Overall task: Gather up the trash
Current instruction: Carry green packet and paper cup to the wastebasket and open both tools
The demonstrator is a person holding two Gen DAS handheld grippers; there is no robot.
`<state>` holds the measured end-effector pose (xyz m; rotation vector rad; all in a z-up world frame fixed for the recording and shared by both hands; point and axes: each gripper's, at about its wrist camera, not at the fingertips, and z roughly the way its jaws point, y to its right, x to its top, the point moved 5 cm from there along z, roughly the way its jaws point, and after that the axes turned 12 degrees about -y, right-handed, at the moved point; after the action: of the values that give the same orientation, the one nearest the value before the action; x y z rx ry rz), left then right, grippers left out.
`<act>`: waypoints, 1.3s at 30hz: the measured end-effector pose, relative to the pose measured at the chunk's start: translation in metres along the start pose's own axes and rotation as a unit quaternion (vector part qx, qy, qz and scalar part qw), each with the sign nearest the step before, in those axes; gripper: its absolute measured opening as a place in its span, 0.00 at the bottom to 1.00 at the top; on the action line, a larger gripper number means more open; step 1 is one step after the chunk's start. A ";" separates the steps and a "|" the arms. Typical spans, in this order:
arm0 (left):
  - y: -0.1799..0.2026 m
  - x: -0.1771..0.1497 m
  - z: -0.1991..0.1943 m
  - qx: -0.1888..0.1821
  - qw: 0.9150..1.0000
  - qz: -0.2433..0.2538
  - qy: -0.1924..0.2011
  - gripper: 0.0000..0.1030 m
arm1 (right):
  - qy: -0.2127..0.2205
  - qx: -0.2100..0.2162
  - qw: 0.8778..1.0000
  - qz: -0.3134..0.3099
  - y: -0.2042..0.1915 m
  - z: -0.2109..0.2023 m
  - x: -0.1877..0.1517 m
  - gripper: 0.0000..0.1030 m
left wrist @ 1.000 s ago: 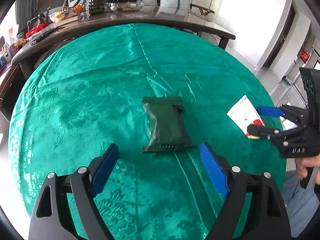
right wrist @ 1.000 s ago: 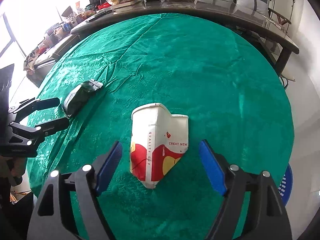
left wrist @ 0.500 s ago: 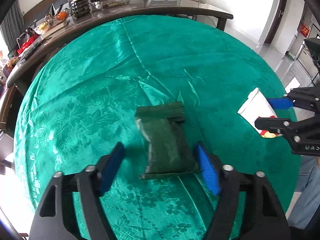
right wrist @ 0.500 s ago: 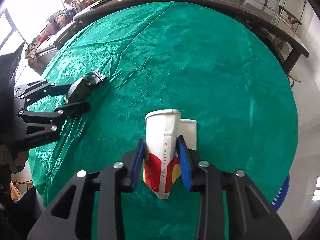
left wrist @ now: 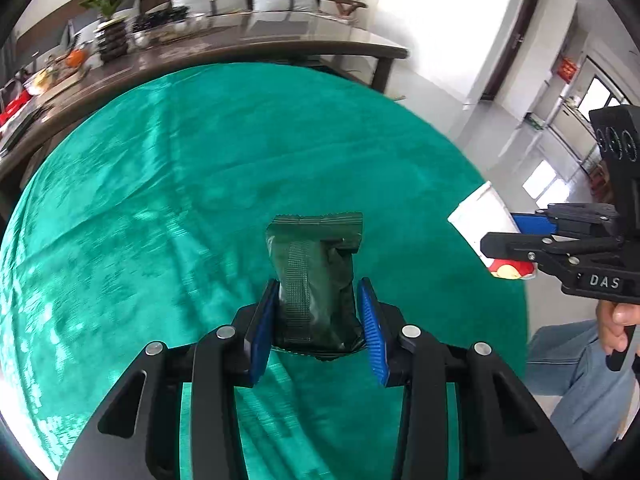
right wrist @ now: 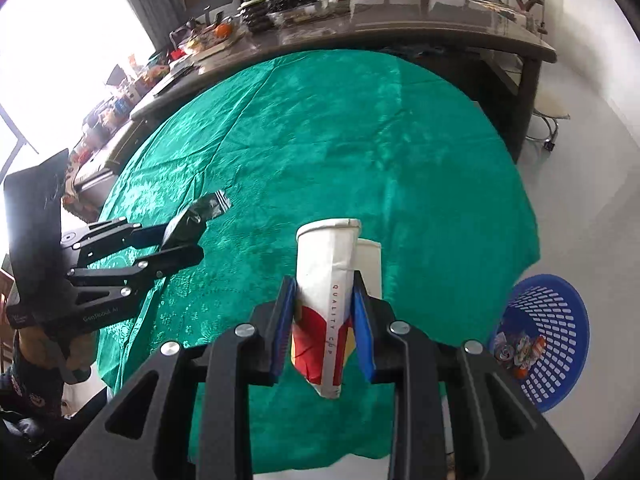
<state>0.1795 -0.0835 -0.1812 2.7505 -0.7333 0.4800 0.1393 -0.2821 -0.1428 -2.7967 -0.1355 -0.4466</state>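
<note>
My left gripper [left wrist: 318,312], angled down, has just been closing and clamps one dark green wrapper [left wrist: 316,276] above the green tablecloth [left wrist: 160,200]. My right gripper [right wrist: 324,320], tilted likewise, squeezes one flattened paper cup [right wrist: 326,280]. One blue basket [right wrist: 548,340] stands on the floor beside the table.

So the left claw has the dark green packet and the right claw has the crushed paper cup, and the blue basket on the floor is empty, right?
Not quite: the blue basket is not empty. The right wrist view shows crumpled trash, including what looks like a can, lying inside it. The rest holds: the left claw grips the dark green packet and the right claw grips the crushed paper cup.
</note>
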 end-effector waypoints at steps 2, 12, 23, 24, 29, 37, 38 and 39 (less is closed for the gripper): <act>0.029 0.009 0.002 -0.016 1.000 0.022 0.001 0.38 | 0.022 -0.010 0.999 0.030 0.030 -0.023 -0.008 0.26; 0.202 0.055 0.028 -0.093 0.985 0.141 -0.011 0.38 | 0.046 -0.057 0.980 0.183 0.205 -0.066 -0.075 0.26; 0.342 0.084 0.170 -0.104 0.968 0.192 -0.122 0.38 | 0.040 -0.012 0.944 0.326 0.352 0.001 -0.126 0.27; 0.346 0.088 0.182 -0.105 0.967 0.193 -0.127 0.38 | 0.041 -0.006 0.942 0.332 0.358 0.005 -0.128 0.27; 0.360 0.096 0.238 -0.102 0.963 0.199 -0.148 0.39 | 0.048 0.025 0.924 0.378 0.389 0.031 -0.137 0.27; 0.355 0.103 0.276 -0.079 0.968 0.192 -0.144 0.68 | 0.075 0.050 0.909 0.407 0.411 0.050 -0.150 0.63; 0.353 0.105 0.274 -0.074 0.971 0.186 -0.133 0.80 | 0.080 0.049 0.909 0.407 0.410 0.045 -0.151 0.65; 0.350 0.107 0.268 -0.075 0.974 0.178 -0.119 0.85 | 0.083 0.045 0.907 0.410 0.410 0.042 -0.152 0.77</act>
<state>0.1525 -0.5113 -0.3310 2.5657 -1.2768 0.1514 0.0650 -0.6651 -0.3445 -2.4069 0.9864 -0.4302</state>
